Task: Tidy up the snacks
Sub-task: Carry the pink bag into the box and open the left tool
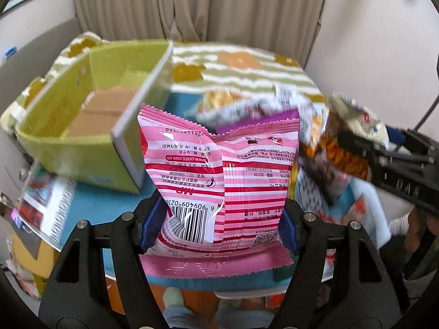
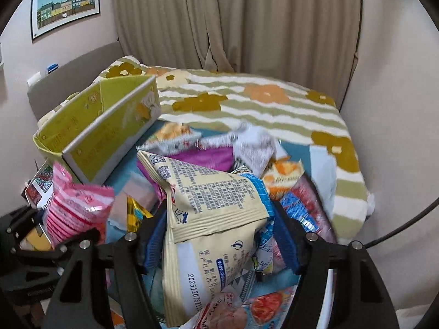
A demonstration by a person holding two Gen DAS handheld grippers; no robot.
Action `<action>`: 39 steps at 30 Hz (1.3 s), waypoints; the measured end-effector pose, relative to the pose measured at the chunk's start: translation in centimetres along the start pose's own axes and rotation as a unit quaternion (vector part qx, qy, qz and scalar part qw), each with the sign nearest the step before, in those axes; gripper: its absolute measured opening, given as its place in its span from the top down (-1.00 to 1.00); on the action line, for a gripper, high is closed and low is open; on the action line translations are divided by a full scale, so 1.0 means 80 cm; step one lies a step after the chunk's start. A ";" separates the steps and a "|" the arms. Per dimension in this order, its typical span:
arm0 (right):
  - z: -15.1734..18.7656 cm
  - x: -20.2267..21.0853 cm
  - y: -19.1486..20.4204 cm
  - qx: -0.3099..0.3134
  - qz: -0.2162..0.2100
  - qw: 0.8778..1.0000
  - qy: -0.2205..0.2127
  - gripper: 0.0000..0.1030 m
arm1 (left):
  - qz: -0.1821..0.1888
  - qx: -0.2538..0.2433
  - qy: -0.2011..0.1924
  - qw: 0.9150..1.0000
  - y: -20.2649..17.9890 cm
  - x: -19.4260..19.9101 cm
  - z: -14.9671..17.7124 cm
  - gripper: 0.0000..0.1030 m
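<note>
Pink-and-white striped snack bag [image 1: 219, 181] clamped between the blue pads of the left gripper [image 1: 219, 230], held upside down just right of the green box [image 1: 90, 126]. Printed on it: "www.oishi.com.cn", "(021) 59898588", a barcode reading "6 909409 0238", a QR code near the lower seam. Crimped zigzag edges, a fold down the middle.

Cream-and-blue snack bag [image 2: 214, 219] pinched in the right gripper [image 2: 219, 244], lifted above the pile of snack packets [image 2: 247, 159] right of the green box. Dense small print on cream, a blue "www" strip, date code "20251207" along the lower edge. Crumpled and puffed, one corner sticking up.

Green box open-topped, brown cardboard inside, pale flower print on one wall. "FLAKE" legible on a packet [image 2: 227, 309] below the cream bag.
</note>
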State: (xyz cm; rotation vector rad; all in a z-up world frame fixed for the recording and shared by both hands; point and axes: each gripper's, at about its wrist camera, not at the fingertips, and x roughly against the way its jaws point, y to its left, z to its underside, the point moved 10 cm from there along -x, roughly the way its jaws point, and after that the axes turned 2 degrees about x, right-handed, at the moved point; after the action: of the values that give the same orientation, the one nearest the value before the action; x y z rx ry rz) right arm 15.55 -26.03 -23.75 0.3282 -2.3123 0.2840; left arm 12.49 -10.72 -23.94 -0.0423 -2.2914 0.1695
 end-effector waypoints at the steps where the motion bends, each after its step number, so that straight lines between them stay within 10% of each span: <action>1: -0.007 0.004 0.003 0.007 -0.003 1.000 -0.001 -0.27 | -0.001 0.004 -0.007 1.000 0.004 0.006 -0.010 -0.30; 11: -0.111 0.023 0.060 0.017 -0.041 0.997 -0.057 -0.27 | -0.028 -0.005 -0.061 0.998 0.096 0.030 -0.143 -0.30; 24: -0.247 -0.059 0.177 -0.025 -0.044 0.997 -0.062 -0.27 | -0.025 -0.023 -0.025 0.999 0.255 -0.054 -0.282 -0.31; 30: -0.271 -0.111 0.208 -0.045 -0.029 0.998 -0.041 -0.27 | -0.004 -0.038 0.019 0.999 0.289 -0.126 -0.302 -0.31; 34: -0.278 -0.128 0.212 -0.066 -0.015 0.997 -0.030 -0.27 | -0.002 -0.046 0.048 0.998 0.296 -0.158 -0.293 -0.99; 39: -0.284 -0.139 0.215 -0.074 -0.004 0.997 -0.015 -0.27 | 0.001 -0.061 0.057 0.997 0.294 -0.165 -0.281 -0.99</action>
State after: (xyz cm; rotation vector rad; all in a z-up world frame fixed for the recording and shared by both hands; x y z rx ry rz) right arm 32.73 -1.34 -18.14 0.2693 -2.3458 0.1045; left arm 37.52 13.86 -22.18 -0.1156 -2.1862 0.0273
